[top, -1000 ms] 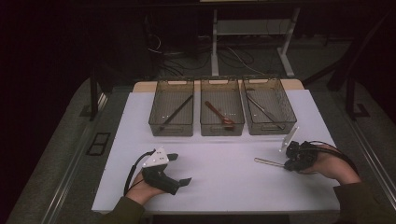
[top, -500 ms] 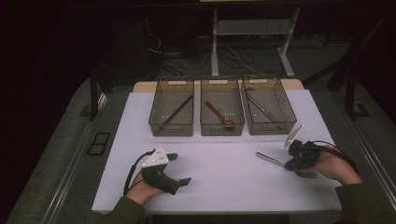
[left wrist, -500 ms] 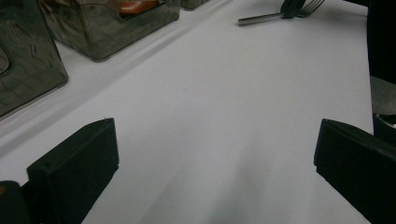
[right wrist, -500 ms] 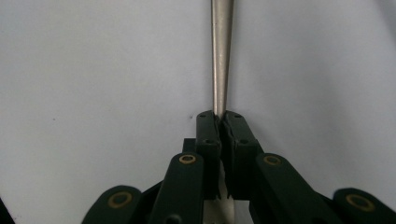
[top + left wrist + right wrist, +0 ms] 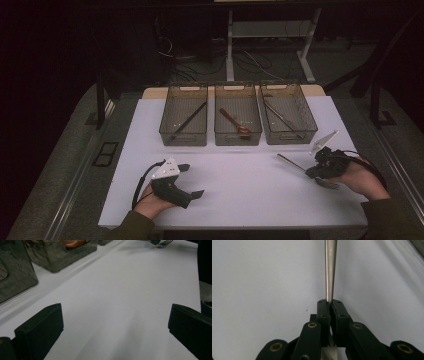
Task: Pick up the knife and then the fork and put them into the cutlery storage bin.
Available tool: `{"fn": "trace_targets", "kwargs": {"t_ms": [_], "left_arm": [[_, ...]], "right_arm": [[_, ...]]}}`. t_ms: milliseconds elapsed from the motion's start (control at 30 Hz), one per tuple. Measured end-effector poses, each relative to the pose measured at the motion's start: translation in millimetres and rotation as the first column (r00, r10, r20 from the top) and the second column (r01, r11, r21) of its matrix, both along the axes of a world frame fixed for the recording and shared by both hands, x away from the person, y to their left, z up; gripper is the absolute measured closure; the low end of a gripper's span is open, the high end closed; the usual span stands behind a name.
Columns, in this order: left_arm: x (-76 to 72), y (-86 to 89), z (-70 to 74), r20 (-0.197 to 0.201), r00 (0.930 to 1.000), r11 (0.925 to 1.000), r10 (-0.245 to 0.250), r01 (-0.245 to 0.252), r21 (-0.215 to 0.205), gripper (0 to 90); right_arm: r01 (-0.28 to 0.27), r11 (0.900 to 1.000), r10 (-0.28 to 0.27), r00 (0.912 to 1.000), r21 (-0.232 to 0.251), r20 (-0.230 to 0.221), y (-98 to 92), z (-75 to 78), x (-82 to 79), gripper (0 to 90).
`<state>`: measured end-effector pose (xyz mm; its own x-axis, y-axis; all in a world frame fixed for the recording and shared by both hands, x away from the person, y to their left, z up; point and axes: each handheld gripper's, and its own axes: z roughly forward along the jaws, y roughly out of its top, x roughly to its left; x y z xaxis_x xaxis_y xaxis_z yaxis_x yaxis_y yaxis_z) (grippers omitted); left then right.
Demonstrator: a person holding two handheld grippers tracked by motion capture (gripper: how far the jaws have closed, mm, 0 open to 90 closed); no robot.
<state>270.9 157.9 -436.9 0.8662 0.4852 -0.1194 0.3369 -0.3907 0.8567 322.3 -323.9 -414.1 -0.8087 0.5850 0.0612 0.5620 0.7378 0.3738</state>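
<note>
My right tongs [image 5: 314,172] are clamped tight on a metal fork [image 5: 300,166], gripping it partway along; in the right gripper view its slim handle [image 5: 329,270] runs straight out from between my jaws over bare white board. From the high view the fork lies low over the desk [image 5: 240,200], handle aimed up-left toward the bins, tines [image 5: 327,184] poking out just beside my right hand [image 5: 362,177]. That hand sits near the desk's right edge, with little white surface between it and the drop-off.

My left tongs [image 5: 192,181] stand wide with nothing between them, resting near the front edge at the left. In the left gripper view the two black pads [image 5: 40,332] frame a long open stretch of desk, and the fork's tines [image 5: 163,242] show far off at the top.

Three clear bins line the back: the left bin [image 5: 183,121] holds a dark stick-like utensil, the middle bin [image 5: 238,120] a brown spoon [image 5: 234,121], the right bin [image 5: 288,120] a metal utensil. Between the bins' front walls and both my hands the desk lies open, a broad strip running side to side.
</note>
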Motion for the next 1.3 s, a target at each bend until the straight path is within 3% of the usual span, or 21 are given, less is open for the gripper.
{"fn": "trace_targets", "kwargs": {"t_ms": [300,700,1300], "left_arm": [[0.0,0.3,0.1,0.001,1.0,1.0,0.0,0.0,0.001,0.0],[0.2,0.1,-0.3,-0.002,1.0,1.0,0.001,-0.001,-0.001,0.0],[0.5,-0.2,-0.7,-0.004,1.0,1.0,0.003,-0.003,0.002,0.0]], "right_arm": [[0.062,0.995,-0.065,0.9973,0.08,0.035,-7.1,3.2,-0.2,84.5],[0.105,0.973,-0.127,0.9874,0.206,0.095,-15.8,16.2,-1.1,84.5],[0.19,0.934,-0.254,0.9489,0.302,0.188,-23.5,38.1,11.5,84.5]]}}
